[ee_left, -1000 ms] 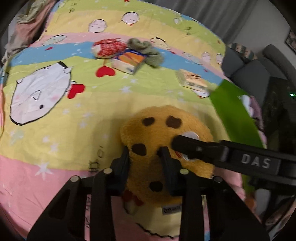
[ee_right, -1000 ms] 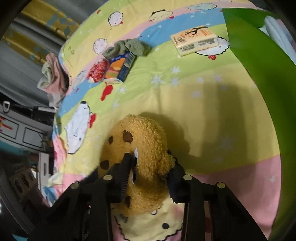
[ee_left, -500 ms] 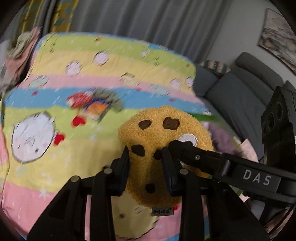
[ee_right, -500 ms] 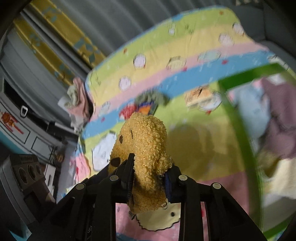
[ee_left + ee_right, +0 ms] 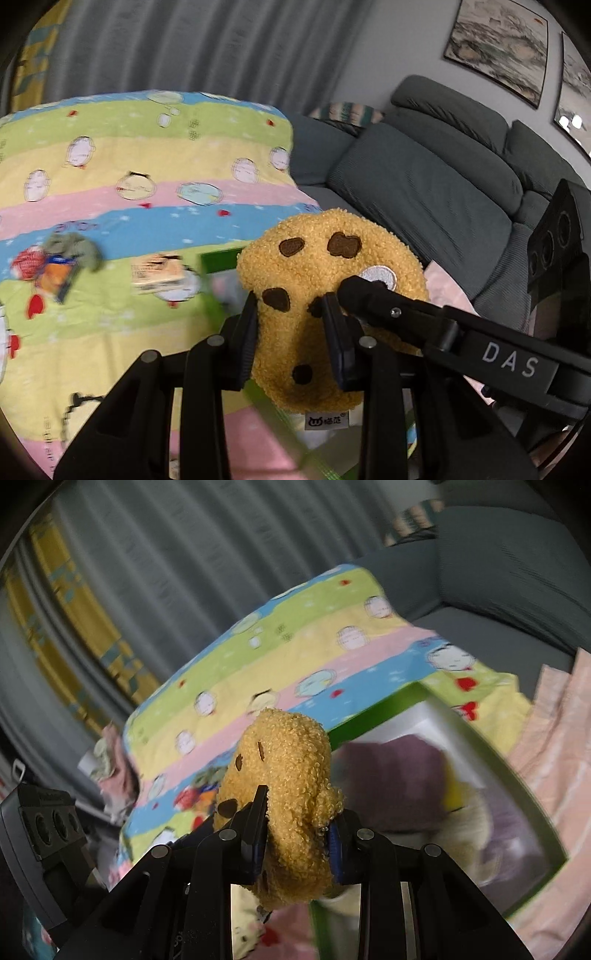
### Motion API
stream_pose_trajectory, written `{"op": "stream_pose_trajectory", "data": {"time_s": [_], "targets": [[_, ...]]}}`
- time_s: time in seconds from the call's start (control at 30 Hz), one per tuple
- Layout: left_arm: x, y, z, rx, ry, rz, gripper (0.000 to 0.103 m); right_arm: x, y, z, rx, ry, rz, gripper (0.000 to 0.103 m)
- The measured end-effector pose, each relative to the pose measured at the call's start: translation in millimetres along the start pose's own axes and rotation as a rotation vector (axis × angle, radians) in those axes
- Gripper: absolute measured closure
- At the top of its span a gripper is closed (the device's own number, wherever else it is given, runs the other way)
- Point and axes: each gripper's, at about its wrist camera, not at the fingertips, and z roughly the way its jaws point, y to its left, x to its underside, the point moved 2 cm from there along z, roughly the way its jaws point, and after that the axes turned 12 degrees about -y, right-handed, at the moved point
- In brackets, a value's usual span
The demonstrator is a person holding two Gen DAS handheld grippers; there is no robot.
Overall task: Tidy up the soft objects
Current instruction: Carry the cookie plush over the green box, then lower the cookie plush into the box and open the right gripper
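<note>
A round, tan cookie plush (image 5: 332, 266) with dark chip spots hangs in the air above the bed, held from two sides. My left gripper (image 5: 290, 314) is shut on its lower part. The right gripper's finger (image 5: 373, 295) presses on it from the right. In the right wrist view the cookie plush (image 5: 291, 771) is seen edge-on, with my right gripper (image 5: 297, 819) shut on it. A green-rimmed box (image 5: 526, 786) lies below and to the right, with a purple cloth (image 5: 388, 775) and other soft things inside, blurred.
The bed's striped cartoon sheet (image 5: 110, 166) carries a grey-green cloth (image 5: 77, 247), a red pouch (image 5: 26, 262), an orange packet (image 5: 55, 275) and a small printed box (image 5: 157, 275). A grey sofa (image 5: 424, 184) stands to the right, curtains behind. Pink fabric (image 5: 554, 738) lies beside the box.
Both grippers have lifted the cookie plush off the sheet and carried it up and to the right, over the green box. The sofa and curtains have come into view.
</note>
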Motion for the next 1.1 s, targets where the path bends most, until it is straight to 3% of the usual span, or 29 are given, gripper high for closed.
{"op": "stream_pose_trajectory", "data": {"time_s": [0.23, 0.43, 0.67, 0.9, 0.97, 1.1], "targets": [[18, -36, 47, 0.025, 0.132, 0.029, 0.073, -12, -57, -3, 0.141, 0.014, 0.073, 0.073], [39, -36, 76, -0.013, 0.245, 0.044, 0.073, -3, -102, 15, 0.207, 0.126, 0.151, 0.073], [54, -27, 94, -0.056, 0.328, 0.024, 0.071, 6, -112, 36, 0.282, 0.201, 0.119, 0.073], [55, -26, 97, -0.074, 0.346, 0.005, 0.069, 10, -118, 43, 0.302, 0.223, 0.152, 0.072], [55, -27, 94, -0.067, 0.333, 0.003, 0.068, 10, -118, 42, 0.309, 0.225, 0.153, 0.069], [49, -26, 80, -0.065, 0.291, -0.011, 0.061, 7, -113, 35, 0.343, 0.202, 0.122, 0.048]]}}
